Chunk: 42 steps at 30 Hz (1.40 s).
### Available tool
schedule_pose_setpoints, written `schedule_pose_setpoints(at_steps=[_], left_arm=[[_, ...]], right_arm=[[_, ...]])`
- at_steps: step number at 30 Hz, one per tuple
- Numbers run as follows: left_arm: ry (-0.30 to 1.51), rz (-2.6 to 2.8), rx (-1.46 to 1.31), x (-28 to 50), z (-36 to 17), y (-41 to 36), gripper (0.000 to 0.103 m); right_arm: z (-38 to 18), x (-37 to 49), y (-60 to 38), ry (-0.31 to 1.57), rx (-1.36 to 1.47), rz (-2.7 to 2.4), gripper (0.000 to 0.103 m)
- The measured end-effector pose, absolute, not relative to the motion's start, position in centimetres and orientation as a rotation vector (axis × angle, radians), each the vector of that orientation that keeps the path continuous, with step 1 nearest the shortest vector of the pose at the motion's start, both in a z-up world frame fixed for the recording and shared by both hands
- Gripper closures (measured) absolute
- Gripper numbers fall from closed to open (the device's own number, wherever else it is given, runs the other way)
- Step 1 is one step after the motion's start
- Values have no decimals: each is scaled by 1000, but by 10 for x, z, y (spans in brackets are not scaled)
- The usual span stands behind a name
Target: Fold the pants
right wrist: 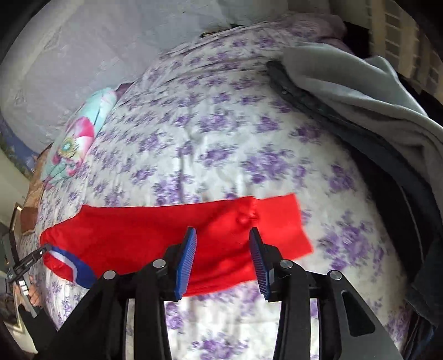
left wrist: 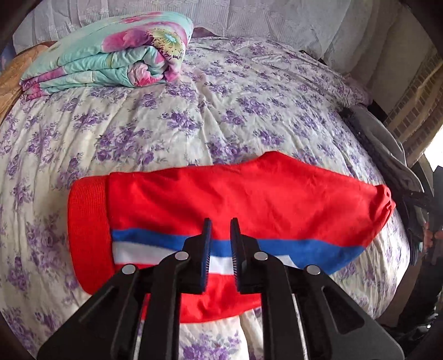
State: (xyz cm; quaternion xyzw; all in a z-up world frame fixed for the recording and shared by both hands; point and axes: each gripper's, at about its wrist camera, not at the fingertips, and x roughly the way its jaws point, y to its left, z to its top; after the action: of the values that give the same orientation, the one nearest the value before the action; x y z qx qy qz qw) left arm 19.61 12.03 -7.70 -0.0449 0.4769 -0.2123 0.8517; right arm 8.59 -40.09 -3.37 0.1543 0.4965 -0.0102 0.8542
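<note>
Red pants (left wrist: 221,199) with a blue and white side stripe lie folded lengthwise on the flowered bed sheet (left wrist: 193,110). A ribbed red cuff is at their left end in the left wrist view. My left gripper (left wrist: 220,229) hovers over the striped near edge, jaws a narrow gap apart, holding nothing. In the right wrist view the pants (right wrist: 144,241) stretch left to right, with the cuff end at the right. My right gripper (right wrist: 223,238) is open above their near edge, empty. The left gripper (right wrist: 30,260) shows at the pants' far left end.
A folded flowered quilt (left wrist: 110,55) lies at the far left of the bed. Grey and dark clothes (right wrist: 360,110) are piled along the bed's right edge. A white lace curtain (left wrist: 277,16) hangs behind the bed.
</note>
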Motion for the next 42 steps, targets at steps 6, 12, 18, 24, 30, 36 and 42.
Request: schedule_pose_setpoints(at_steps=[6, 12, 18, 24, 30, 36, 42], left_arm=[[1115, -399, -225, 220, -118, 160, 101], [1034, -387, -183, 207, -120, 164, 101], [999, -412, -212, 203, -122, 170, 101], [992, -428, -235, 203, -123, 172, 101], [996, -450, -261, 201, -124, 178, 101], [987, -401, -286, 201, -122, 186, 101], [974, -352, -244, 202, -122, 186, 101]], right_arm=[[-105, 139, -360, 1234, 155, -147, 67], [-63, 150, -291, 1195, 47, 10, 65], [-43, 203, -168, 1166, -48, 375, 52], [-58, 276, -101, 1267, -75, 497, 52], [-85, 291, -84, 1380, -62, 586, 60], [-87, 290, -62, 1278, -121, 545, 97], [-110, 303, -52, 1310, -141, 543, 96]])
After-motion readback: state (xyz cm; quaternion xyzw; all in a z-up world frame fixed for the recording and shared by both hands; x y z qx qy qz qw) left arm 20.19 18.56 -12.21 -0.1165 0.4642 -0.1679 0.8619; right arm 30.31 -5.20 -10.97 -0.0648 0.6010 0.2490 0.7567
